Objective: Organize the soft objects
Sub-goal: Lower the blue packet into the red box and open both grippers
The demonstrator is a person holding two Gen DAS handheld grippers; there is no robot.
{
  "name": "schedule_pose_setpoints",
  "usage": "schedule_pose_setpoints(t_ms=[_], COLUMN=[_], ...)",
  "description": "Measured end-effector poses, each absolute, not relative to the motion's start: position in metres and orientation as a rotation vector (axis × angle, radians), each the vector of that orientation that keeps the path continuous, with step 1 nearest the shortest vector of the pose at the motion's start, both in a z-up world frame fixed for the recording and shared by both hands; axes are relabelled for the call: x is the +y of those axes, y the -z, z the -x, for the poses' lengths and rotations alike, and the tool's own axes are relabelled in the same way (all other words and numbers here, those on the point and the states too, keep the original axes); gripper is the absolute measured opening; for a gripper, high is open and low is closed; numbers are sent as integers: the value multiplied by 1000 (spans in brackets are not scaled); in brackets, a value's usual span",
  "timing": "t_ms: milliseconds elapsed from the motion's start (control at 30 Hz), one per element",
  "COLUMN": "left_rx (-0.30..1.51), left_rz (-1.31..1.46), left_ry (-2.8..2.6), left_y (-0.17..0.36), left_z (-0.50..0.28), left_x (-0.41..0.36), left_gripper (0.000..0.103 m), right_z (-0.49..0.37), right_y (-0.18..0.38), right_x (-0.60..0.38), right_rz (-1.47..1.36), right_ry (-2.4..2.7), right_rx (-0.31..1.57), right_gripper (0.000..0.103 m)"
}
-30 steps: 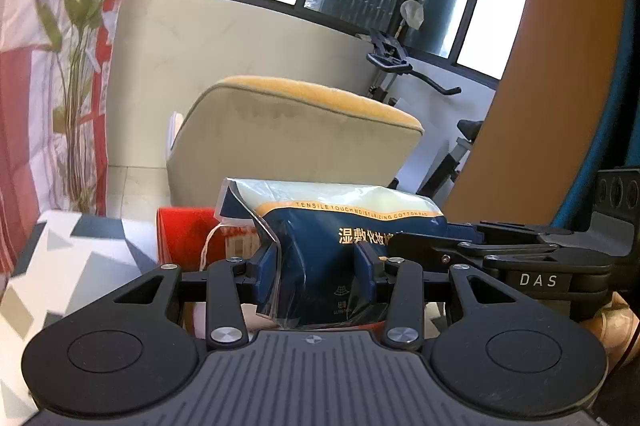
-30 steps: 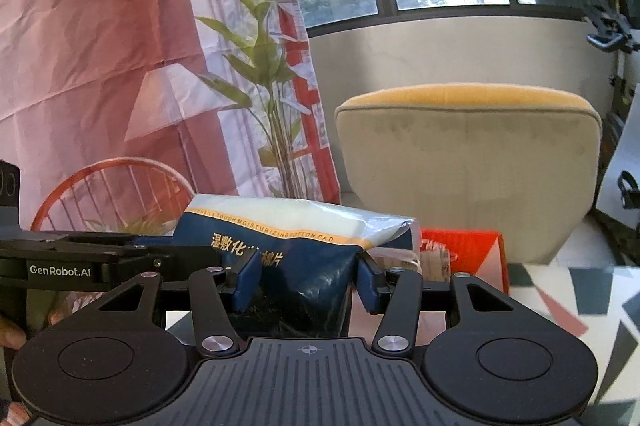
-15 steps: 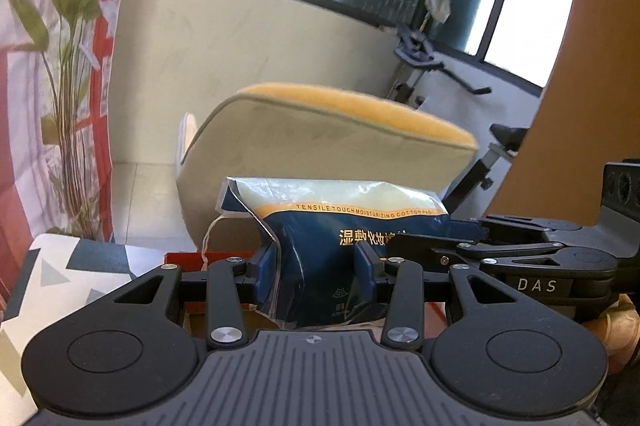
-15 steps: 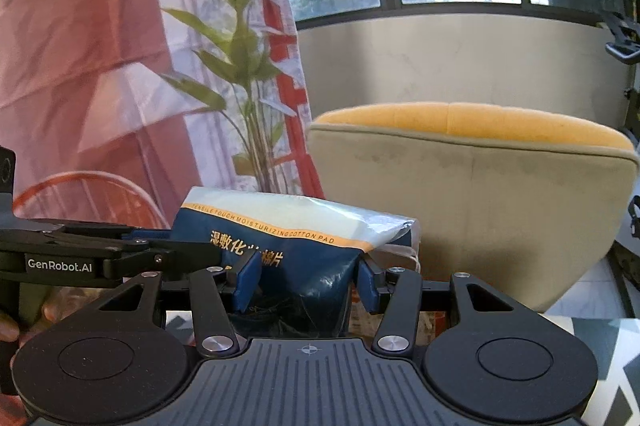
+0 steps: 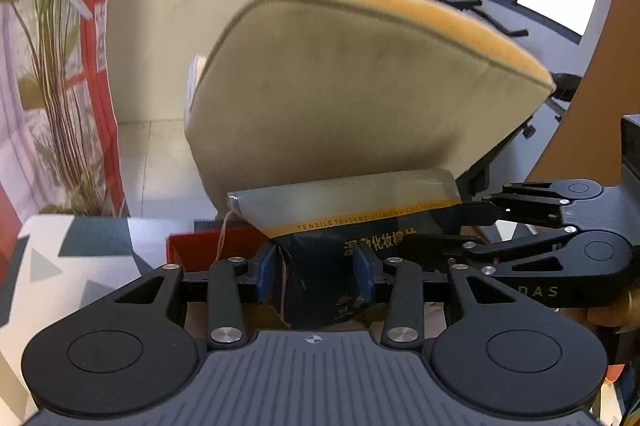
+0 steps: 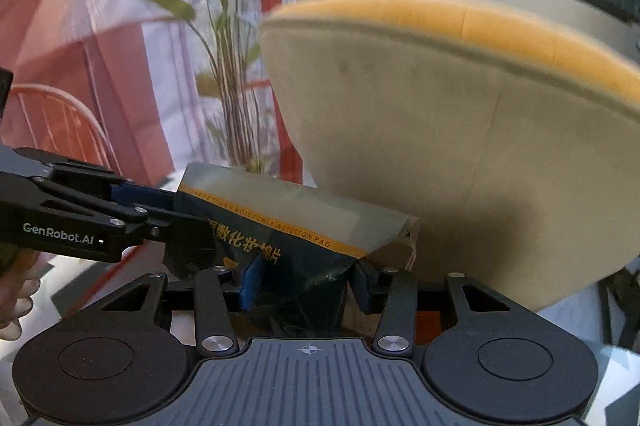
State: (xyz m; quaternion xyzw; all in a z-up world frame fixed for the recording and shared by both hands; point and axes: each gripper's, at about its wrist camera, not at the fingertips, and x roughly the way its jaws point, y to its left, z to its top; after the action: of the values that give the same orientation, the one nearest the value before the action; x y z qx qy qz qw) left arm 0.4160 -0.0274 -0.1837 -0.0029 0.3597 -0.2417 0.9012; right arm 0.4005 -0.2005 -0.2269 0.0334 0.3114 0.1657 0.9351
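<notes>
we hold one soft dark-blue plastic pouch of cotton pads with a clear top band and an orange stripe (image 5: 344, 222) between both tools, above a red cardboard box (image 5: 208, 246) that sits on a white table with grey triangles (image 5: 60, 266). behind it stands a beige upholstered armchair with a yellow top edge (image 5: 360, 86).

the left gripper (image 5: 316, 276) has its blue pads pressed into the left lower part of the pouch, the film creased between them. the right gripper (image 6: 306, 280) pinches the other lower part of the same pouch; its jaws have just been closing a little, and the film bunches and dents between its pads. so both pairs of fingers are clamped on the pouch, neither fully together.

we judge the pouch light and squashy: its sides buckle where the pads bite, and the clear top stands free and unsupported. the film looks glossy, so it may slide if the pinch is loose, yet nothing in it seems breakable. a thin string (image 5: 224, 230) hangs by its left corner and could snag on the box edge. the best hold, we think, is low on the filled body, where the pads inside give the fingers something to press on, not the empty top band.
</notes>
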Motion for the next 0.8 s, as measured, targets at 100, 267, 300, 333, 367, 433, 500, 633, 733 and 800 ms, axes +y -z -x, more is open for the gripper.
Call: schedule_pose_setpoints(t_ms=[100, 267, 300, 333, 367, 433, 500, 633, 733, 800], left_rx=[778, 802, 798, 795, 787, 774, 765, 739, 714, 695], left_rz=[-10, -29, -40, -53, -68, -91, -98, -91, -78, -75], left_ry=[506, 491, 484, 475, 467, 470, 469, 452, 433, 422], left_y=[190, 195, 194, 193, 191, 188, 184, 176, 170, 167], left_z=[-418, -415, -413, -413, -410, -404, -398, -385, -373, -363], left_x=[-30, -29, -28, -29, -29, -30, -29, -25, -20, -17], left_gripper=[43, 43, 44, 44, 44, 44, 44, 45, 49, 53], right_z=[-407, -412, -413, -412, -410, -404, -396, -378, -362, -352], right_y=[241, 259, 262, 265, 268, 271, 272, 263, 252, 246], right_x=[-200, -200, -200, -200, -200, -198, -198, -200, -198, -199], right_rz=[-80, -99, -94, -88, -73, -39, -46, -83, -91, -95], right_ry=[-342, -317, -298, -276, -247, -211, -197, -185, -184, -187], right_rx=[694, 790, 815, 831, 842, 844, 846, 813, 782, 767], right_gripper=[42, 42, 43, 43, 43, 44, 44, 46, 53, 59])
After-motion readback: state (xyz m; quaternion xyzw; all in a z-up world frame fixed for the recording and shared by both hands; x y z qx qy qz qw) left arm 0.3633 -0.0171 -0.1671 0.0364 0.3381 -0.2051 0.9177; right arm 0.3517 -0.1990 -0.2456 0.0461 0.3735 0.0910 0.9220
